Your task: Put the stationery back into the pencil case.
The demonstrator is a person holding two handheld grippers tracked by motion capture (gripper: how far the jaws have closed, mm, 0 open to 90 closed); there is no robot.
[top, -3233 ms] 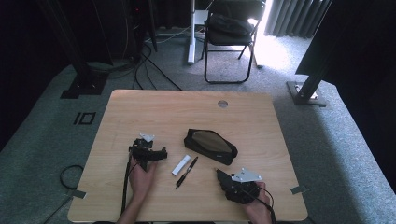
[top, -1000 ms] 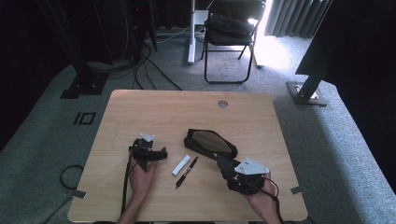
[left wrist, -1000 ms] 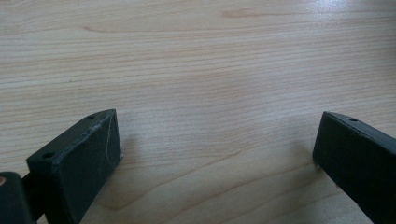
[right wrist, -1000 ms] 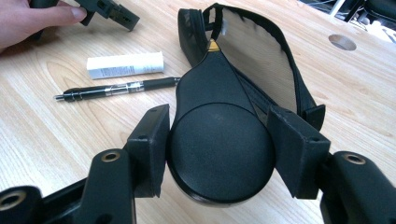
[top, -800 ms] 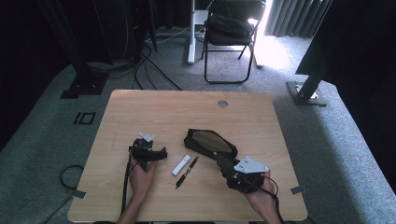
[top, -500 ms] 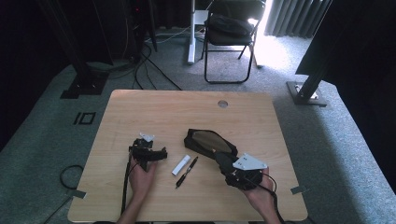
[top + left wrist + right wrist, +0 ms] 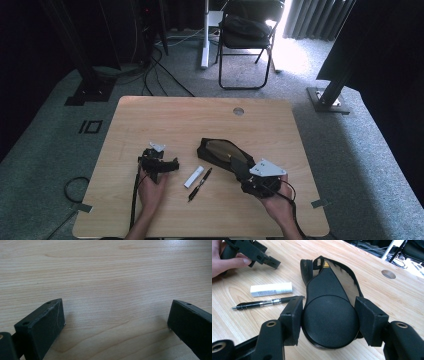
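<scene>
- Now we see a light wooden tabletop [image 7: 165, 115] with a round hole [image 7: 238, 110] near its far edge.
- Our right gripper [image 7: 328, 316] has its fingers [image 7: 292, 317] around the round near end of a black soft pouch [image 7: 329, 297]. One finger sits on each side, and they touch it or nearly do.
- From the high view, the black soft pouch [image 7: 220, 151] lies in the middle of the tabletop, a bit to the right, and its top is open.
- Our left gripper [image 7: 159, 164] rests on the tabletop, held by the left hand [image 7: 151, 187].
- Its fingers [image 7: 41, 326] are wide apart with bare wood between them.
- A small white tube [image 7: 194, 176] lies between the two grippers.
- A thin black pen [image 7: 199, 184] lies just beside the tube, on the side nearer us.
- Far off, a black folding chair [image 7: 245, 35] stands on the grey carpet floor [image 7: 60, 125].
</scene>
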